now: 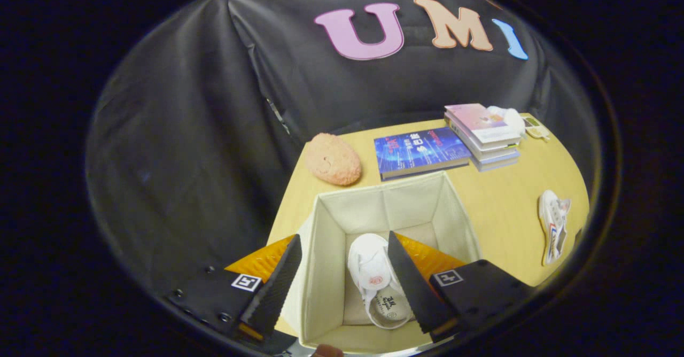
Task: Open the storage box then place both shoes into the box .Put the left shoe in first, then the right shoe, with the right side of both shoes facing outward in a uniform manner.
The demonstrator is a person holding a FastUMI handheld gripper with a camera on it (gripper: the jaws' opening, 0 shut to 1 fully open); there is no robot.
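Observation:
An open cream fabric storage box (342, 207) stands on the wooden table right under my fingers. A small white shoe (374, 277) lies on the box's floor, between the two fingers and below them. My gripper (344, 253) hangs open above the box with nothing held. The left finger is over the box's left wall and the right finger is over the box's inside. A second white shoe with red and blue markings (553, 223) lies on its side on the table, well to the right of the box.
Beyond the box lie a pink rounded plush object (332, 159), a blue book (419, 151) and a stack of books (483, 132) with small white items behind it. The table's left edge (288, 196) runs close to the box, with black cloth past it.

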